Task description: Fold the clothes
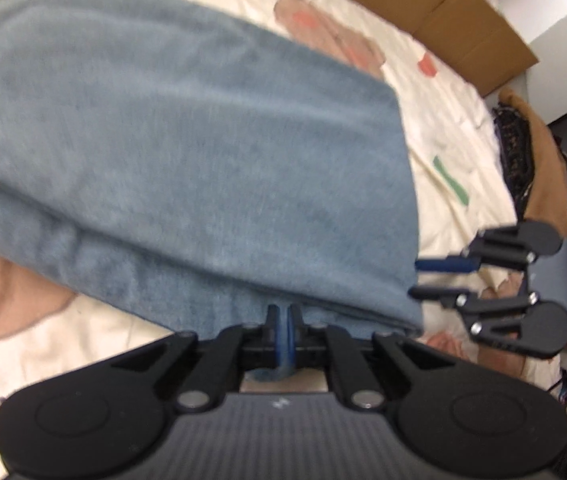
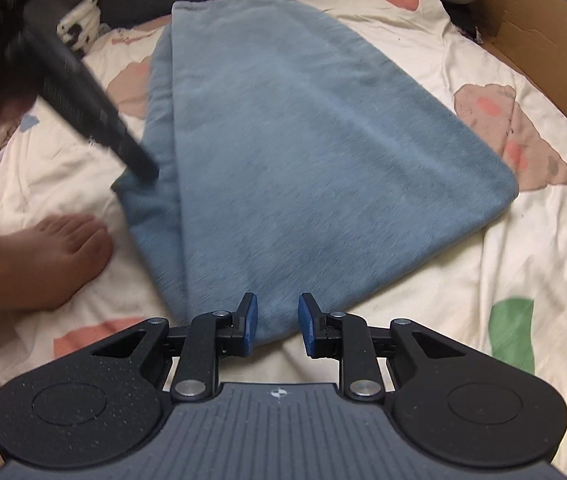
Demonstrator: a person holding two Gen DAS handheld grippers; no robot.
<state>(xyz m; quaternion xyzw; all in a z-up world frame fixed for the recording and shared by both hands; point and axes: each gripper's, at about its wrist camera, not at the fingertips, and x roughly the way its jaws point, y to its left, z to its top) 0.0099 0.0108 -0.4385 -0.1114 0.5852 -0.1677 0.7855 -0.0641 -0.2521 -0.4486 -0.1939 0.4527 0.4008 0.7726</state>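
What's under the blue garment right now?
The blue garment lies folded on the cream patterned bedspread, which shows all around it. Its own lower layer peeks out along one edge. Anything else beneath is covered and cannot be seen.

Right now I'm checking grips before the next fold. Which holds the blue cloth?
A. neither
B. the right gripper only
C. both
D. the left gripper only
D: the left gripper pinches the blue cloth's edge, while the right gripper's jaws stand apart.
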